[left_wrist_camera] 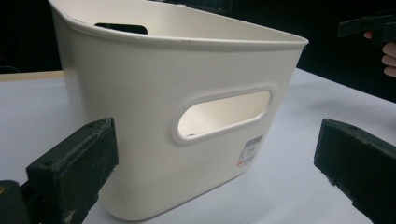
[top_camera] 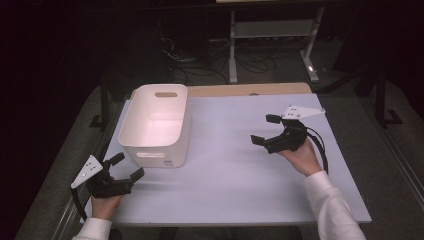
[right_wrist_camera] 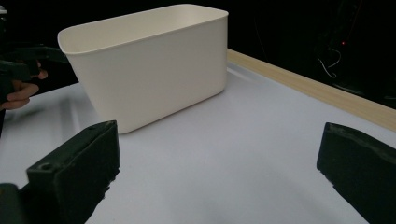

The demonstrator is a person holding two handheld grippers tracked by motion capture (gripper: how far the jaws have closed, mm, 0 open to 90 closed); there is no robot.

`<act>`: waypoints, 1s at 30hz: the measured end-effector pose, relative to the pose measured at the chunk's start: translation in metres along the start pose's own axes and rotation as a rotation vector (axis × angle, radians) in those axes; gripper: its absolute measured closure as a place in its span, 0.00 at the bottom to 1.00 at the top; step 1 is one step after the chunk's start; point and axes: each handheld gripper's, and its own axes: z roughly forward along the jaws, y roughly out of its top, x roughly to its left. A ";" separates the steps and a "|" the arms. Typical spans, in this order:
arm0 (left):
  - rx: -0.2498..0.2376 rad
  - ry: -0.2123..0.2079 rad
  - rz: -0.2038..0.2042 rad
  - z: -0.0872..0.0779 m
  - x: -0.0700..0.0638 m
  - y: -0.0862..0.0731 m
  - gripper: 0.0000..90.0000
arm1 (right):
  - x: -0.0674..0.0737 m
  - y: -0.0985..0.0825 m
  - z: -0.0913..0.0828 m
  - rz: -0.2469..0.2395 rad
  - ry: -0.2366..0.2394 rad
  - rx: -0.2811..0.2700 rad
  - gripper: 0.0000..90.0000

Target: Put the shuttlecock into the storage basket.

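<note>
A white plastic bin (top_camera: 156, 125) with cut-out handles stands upright on the left part of the table (top_camera: 235, 170), and it looks empty from above. My left gripper (top_camera: 126, 167) is open at the front left corner, just short of the bin's near wall (left_wrist_camera: 187, 116), with nothing between its jaws. At the right side of the table my right gripper (top_camera: 265, 129) is open too, pointing left toward the bin (right_wrist_camera: 149, 65) across bare tabletop. Both are held low by a person's hands.
The table's far edge shows a wooden strip (top_camera: 250, 90). Behind it are a white stand (top_camera: 272, 37) and cables on a dark floor. The tabletop between bin and right gripper is bare white surface.
</note>
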 end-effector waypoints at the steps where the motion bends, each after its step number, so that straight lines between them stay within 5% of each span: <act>1: 0.002 -0.001 0.006 0.000 0.000 0.000 0.00 | 0.000 -0.001 -0.001 -0.001 -0.002 0.000 0.00; 30: 0.007 0.002 0.013 0.000 0.001 0.000 0.00 | 0.005 -0.029 -0.031 0.023 -0.025 -0.033 0.00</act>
